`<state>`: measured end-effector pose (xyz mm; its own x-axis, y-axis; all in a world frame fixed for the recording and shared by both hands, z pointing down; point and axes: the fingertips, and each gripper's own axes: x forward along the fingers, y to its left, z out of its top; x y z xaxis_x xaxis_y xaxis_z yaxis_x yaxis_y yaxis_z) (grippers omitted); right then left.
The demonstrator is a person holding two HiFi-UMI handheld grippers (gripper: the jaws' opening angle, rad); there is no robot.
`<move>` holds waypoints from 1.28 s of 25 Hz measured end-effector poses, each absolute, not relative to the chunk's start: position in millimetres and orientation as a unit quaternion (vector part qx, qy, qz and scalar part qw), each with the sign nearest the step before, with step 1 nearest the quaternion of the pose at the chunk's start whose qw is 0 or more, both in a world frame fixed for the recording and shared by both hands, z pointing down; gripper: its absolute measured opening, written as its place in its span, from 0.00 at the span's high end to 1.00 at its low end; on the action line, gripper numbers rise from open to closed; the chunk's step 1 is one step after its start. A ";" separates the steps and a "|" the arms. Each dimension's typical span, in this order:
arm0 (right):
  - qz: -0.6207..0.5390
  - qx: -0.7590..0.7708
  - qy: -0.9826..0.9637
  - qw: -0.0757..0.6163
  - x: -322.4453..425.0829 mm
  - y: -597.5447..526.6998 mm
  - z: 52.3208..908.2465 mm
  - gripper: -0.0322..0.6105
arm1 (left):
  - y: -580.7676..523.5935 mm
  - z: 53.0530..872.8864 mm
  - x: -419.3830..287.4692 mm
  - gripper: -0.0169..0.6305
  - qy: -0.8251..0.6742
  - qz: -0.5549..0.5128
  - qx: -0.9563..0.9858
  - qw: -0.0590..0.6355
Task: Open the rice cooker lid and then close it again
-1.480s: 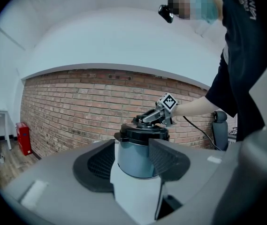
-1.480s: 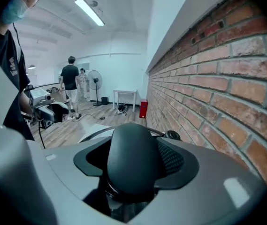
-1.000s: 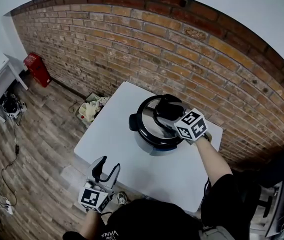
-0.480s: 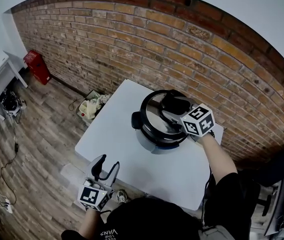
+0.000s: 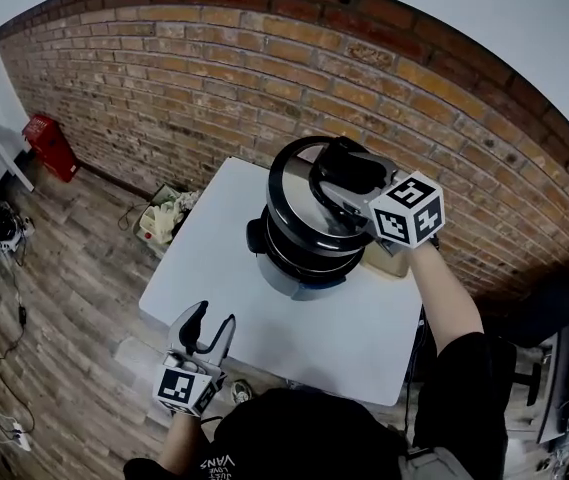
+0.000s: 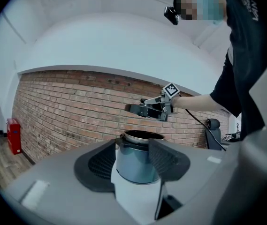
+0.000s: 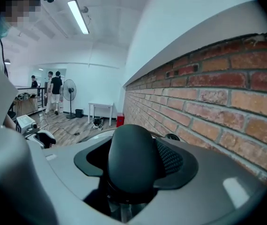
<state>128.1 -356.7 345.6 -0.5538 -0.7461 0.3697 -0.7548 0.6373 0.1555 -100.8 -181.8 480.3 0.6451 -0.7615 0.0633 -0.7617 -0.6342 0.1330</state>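
Above the cooker (image 5: 294,273), right gripper (image 5: 339,180) holds lid (image 6: 142,110) clear.

A red-brick wall (image 5: 214,78) backs the white table (image 5: 204,268). On the wood-plank floor (image 5: 64,288), a red container (image 5: 48,146) sits against the wall and a stuffed bag (image 5: 162,218) beside the table. People (image 7: 54,90) stand near a pedestal fan (image 7: 69,95).

In the right gripper view the knob (image 7: 132,158) fills the gap between the jaws, hiding the lid (image 5: 292,203) under it. In the head view the lid covers the cooker's (image 5: 299,276) inside. Far-off people (image 7: 54,90) are too small to tell apart.
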 end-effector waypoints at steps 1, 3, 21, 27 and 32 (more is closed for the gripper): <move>0.011 0.429 -0.881 0.200 130.2 -353.3 341.6 0.50 | -183.3 480.3 -101.9 0.66 -0.420 -0.005 0.905 0.070; 0.009 0.437 -0.878 0.194 134.9 -346.3 334.7 0.50 | -186.1 479.0 -102.5 0.66 -0.415 -0.010 0.907 0.065; 0.028 0.563 -0.812 0.152 224.2 -240.7 322.1 0.50 | -199.0 464.9 -88.0 0.66 -0.359 -0.011 0.932 0.047; 0.046 0.598 -0.786 0.149 248.9 -191.6 340.8 0.50 | -193.2 462.3 -72.2 0.66 -0.330 -0.004 0.943 0.039; 0.072 0.623 -0.767 0.137 262.1 -152.4 364.4 0.50 | -186.4 463.2 -57.5 0.67 -0.300 -0.005 0.954 0.024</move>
